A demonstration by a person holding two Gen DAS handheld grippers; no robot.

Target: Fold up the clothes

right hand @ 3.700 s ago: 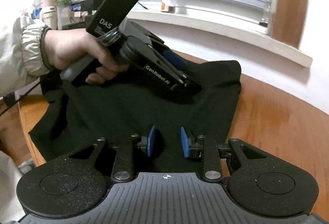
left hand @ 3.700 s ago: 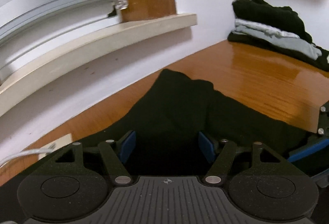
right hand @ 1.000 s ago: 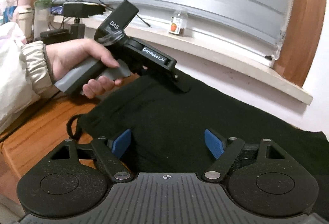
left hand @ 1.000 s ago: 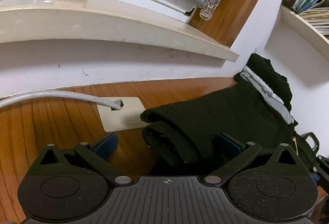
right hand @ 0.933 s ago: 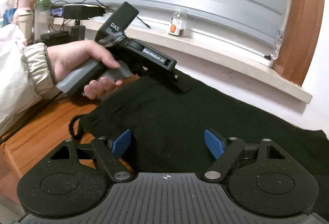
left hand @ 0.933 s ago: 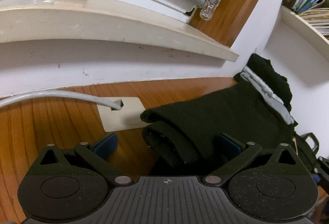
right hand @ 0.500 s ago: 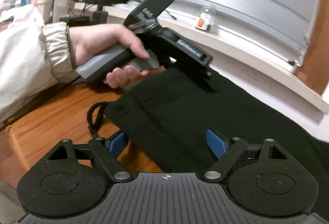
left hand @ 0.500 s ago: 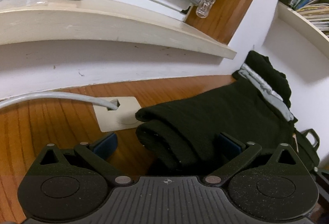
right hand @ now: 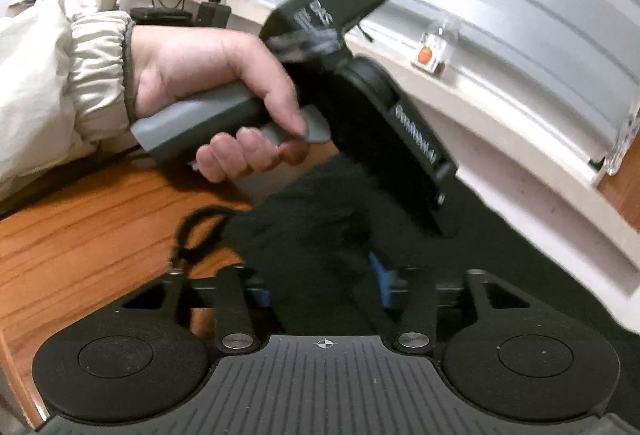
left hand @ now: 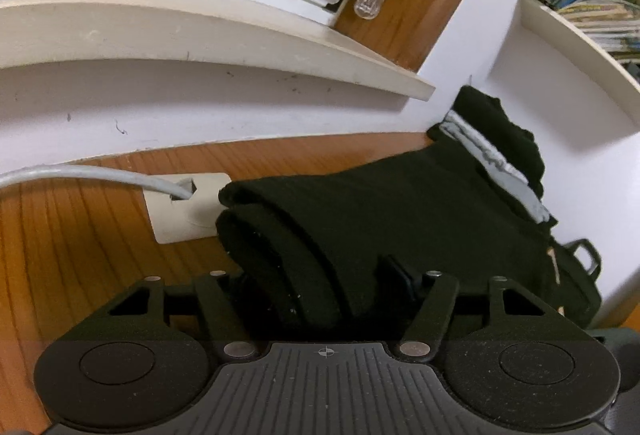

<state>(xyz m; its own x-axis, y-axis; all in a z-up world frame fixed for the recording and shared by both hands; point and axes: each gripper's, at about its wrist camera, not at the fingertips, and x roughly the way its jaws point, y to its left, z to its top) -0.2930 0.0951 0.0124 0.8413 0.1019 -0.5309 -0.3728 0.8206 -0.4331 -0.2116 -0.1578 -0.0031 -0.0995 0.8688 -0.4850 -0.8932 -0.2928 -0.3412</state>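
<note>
Two hand-held grippers bite one black garment (left hand: 400,203) lying doubled on the bench (left hand: 72,235): the left hand-held gripper (left hand: 320,287) clamps its thick folded end, the right hand-held gripper (right hand: 320,287) clamps the drawstring edge. We judge layers may slip from either bite, or the cord (right hand: 192,231) may snag, skewing the fold.

1 black garment (left hand: 400,211), 1 folded stack (left hand: 496,147), 1 cable (left hand: 92,175), 1 orange-label bottle (right hand: 434,49), 2 claws (left hand: 320,283), (right hand: 324,283)
</note>
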